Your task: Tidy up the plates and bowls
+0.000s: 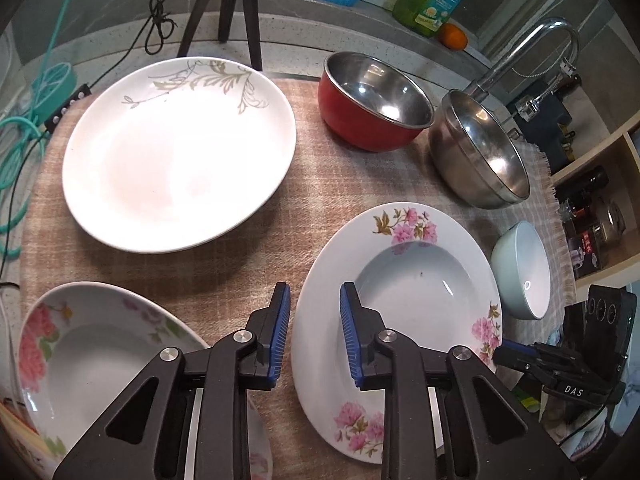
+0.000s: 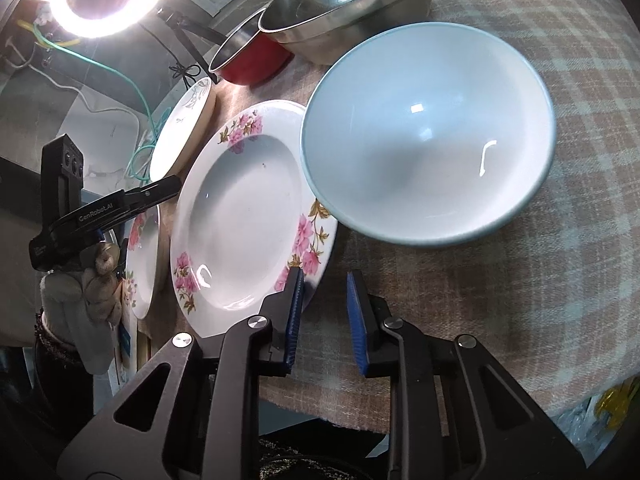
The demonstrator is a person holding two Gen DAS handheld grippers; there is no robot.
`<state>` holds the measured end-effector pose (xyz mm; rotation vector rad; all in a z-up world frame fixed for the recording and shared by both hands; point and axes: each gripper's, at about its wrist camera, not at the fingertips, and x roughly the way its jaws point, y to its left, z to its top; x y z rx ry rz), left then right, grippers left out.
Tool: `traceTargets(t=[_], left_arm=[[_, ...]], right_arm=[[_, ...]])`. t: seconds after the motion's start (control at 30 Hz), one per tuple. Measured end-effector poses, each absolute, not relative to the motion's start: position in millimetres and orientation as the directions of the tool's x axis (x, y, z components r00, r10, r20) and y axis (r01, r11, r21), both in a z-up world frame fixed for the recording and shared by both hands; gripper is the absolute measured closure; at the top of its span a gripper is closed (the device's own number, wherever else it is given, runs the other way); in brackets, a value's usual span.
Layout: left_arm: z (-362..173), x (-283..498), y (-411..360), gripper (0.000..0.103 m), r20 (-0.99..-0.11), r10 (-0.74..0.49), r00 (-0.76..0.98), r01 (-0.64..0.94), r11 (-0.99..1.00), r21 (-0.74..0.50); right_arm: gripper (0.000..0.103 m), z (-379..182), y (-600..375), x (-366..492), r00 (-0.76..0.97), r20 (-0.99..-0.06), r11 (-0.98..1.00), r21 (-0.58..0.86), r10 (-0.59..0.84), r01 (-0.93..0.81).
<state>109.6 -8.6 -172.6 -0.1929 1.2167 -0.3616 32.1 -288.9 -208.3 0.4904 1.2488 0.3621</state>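
1. Step in hand, as judged: lining up both tools on the pink-flowered deep plate (image 1: 400,292), lower right of the left view, centre-left of the right view.
2. Left gripper (image 1: 314,330): jaws narrowly apart, astride the plate's left rim, pads not pressing. Right gripper (image 2: 324,316): narrowly apart too, straddling the lower right rim, nothing pinched.
3. Next, likely: closing onto the rim, then lifting level.
4. Only the left view shows the large white plate (image 1: 180,152) whole; only the right view shows the gloved hand (image 2: 92,280).

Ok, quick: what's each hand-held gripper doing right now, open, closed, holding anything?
Left hand-held gripper: open, narrow gap straddling the central flowered plate rim, not clamped.
Right hand-held gripper: open, at the same plate's rim, holding nothing.
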Motion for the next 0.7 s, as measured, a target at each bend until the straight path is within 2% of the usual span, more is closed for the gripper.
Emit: traceTargets(t=[0.2, 0.7], left_arm=[[-175, 112, -9, 0.084, -0.88, -0.381, 0.284, 0.175, 0.923, -0.343], [-175, 99, -13, 0.085, -0.891, -0.351, 0.287, 0.178, 0.934, -0.31]], right_arm=[[0.089, -208, -287, 38, 0.282, -0.8, 0.834, 0.551, 0.53, -0.002], [0.088, -203, -282, 38, 0.269, -0.826, 0.862, 0.504, 0.496, -0.041]])
